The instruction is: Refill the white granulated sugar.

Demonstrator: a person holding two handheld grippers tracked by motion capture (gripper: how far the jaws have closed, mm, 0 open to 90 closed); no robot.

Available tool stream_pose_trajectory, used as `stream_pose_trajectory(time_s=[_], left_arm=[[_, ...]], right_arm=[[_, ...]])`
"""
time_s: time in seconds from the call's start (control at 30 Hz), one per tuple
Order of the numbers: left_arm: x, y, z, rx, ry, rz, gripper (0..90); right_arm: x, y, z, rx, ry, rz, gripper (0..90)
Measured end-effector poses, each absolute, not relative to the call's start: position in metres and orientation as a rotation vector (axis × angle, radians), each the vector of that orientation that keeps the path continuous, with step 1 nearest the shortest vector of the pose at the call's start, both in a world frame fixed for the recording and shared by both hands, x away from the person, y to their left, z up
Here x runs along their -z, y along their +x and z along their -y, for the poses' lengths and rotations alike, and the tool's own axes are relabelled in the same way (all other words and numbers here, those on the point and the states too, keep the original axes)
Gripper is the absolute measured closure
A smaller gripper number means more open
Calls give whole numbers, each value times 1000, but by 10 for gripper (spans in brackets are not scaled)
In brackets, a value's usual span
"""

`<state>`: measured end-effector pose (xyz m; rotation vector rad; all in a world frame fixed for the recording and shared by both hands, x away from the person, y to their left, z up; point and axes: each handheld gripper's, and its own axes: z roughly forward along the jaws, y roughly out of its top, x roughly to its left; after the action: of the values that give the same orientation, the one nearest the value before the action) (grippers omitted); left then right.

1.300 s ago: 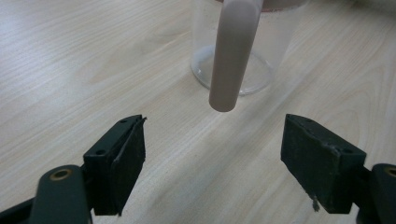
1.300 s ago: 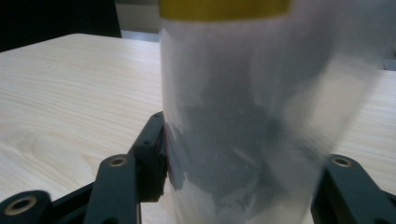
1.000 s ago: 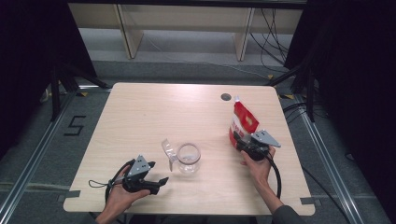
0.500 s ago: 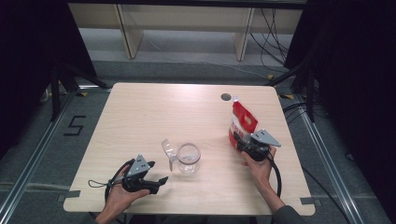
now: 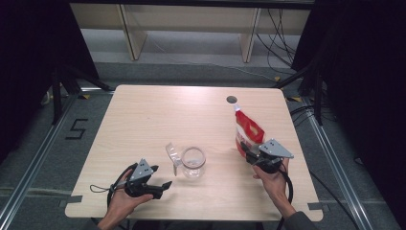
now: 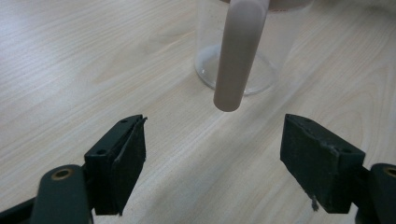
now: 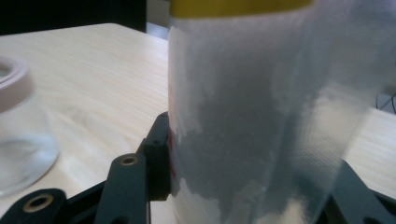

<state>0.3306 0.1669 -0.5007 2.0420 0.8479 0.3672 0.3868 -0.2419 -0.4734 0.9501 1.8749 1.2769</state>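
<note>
The right tongs [image 5: 250, 152] pinch the upright red-and-white plastic pouch [image 5: 247, 130] at the table's [image 5: 143, 115] right side, well right of the clear glass jar [image 5: 193, 162], which stands just ahead of the spread left tongs [image 5: 163, 184]

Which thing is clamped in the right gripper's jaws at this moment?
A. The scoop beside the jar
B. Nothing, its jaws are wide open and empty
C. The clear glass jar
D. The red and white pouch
D: in the high view the right gripper stands closed on the lower edge of the red and white pouch, and in the right gripper view the pouch sits between its jaws, apart from the glass jar.
</note>
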Motion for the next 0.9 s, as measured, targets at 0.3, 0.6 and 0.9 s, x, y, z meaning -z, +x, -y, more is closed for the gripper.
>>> stream_pose_trajectory(time_s=[0.3, 0.6, 0.9], left_arm=[[502, 331, -169, -373, 2015, -855, 220], [498, 320, -174, -365, 2012, -869, 220], [501, 321, -177, -358, 2006, -877, 221]], right_arm=[[466, 367, 233, -1248, 815, -1926, 518], [463, 352, 229, -1198, 719, -1979, 519], [455, 342, 226, -1130, 624, -2007, 520]])
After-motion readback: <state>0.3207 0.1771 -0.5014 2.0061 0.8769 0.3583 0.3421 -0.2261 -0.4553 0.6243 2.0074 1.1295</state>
